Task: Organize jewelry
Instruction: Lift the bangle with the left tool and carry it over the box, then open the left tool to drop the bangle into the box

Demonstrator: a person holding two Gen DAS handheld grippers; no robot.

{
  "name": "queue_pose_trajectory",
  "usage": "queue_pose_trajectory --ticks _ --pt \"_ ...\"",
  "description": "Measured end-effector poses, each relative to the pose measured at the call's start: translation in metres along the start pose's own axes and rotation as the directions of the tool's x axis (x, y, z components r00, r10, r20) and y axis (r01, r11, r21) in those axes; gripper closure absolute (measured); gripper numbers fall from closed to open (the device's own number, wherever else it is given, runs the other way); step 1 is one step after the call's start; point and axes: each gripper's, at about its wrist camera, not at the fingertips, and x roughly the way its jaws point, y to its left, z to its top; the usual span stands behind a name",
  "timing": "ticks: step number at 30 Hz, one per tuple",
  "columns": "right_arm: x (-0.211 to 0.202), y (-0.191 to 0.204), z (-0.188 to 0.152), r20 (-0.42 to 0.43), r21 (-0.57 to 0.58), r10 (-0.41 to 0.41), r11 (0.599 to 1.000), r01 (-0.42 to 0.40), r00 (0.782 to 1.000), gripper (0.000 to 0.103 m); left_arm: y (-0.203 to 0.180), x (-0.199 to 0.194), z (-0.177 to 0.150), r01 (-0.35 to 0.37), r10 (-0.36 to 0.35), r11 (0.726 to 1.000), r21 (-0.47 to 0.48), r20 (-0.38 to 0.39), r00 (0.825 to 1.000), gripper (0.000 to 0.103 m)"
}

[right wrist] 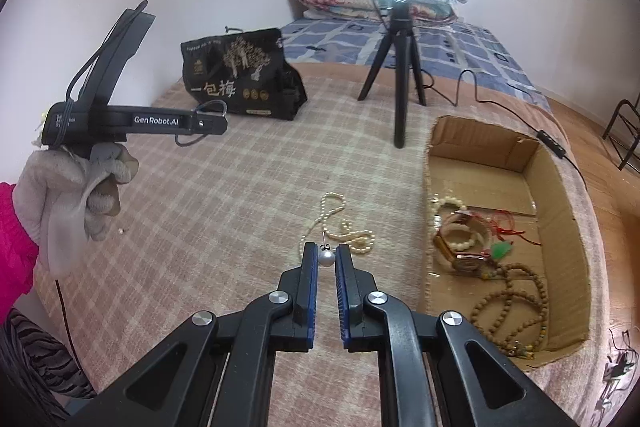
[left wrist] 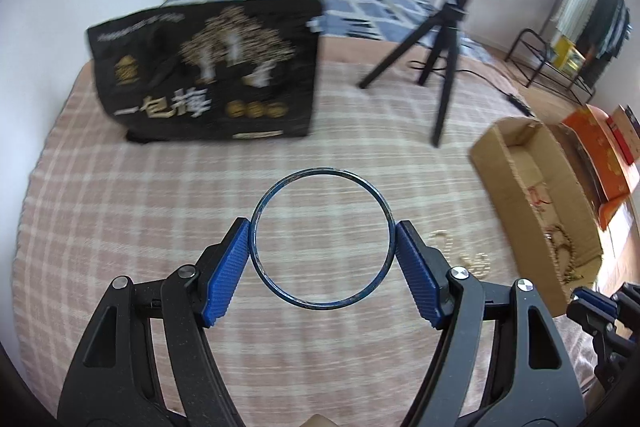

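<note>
Two views split it: the left tool (left wrist: 322, 241) clamps a blue bangle (left wrist: 321, 239), unseen from the right wrist. Right tool (right wrist: 327, 259) pinches a pearl earring (right wrist: 327, 258); the cardboard box (right wrist: 556, 187) contents blur in the left view.

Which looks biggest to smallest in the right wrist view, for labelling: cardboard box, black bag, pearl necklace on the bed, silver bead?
1. cardboard box
2. black bag, though it sits farther off, so its true size is unsure
3. pearl necklace
4. silver bead, between the right gripper's fingers
</note>
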Motion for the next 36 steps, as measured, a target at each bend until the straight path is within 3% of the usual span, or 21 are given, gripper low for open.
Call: queue_pose_trajectory --ticks 9,17,36 --pt "-0.022 -0.035 -0.008 0.024 0.043 -0.047 0.998 0.046 0.999 0.096 -0.070 0.013 -0.010 0.065 -0.066 0.994 0.088 0.014 0.998 0.029" --pt "-0.033 -0.062 -0.016 0.024 0.077 -0.080 0.994 0.078 0.996 0.096 -0.119 0.021 0.004 0.126 -0.130 0.986 0.109 0.026 0.991 0.029" --pt "-0.023 -0.098 -0.023 -0.017 0.141 -0.101 0.985 0.102 0.995 0.096 -0.225 0.063 0.034 0.170 -0.174 0.964 0.206 0.003 0.985 0.028"
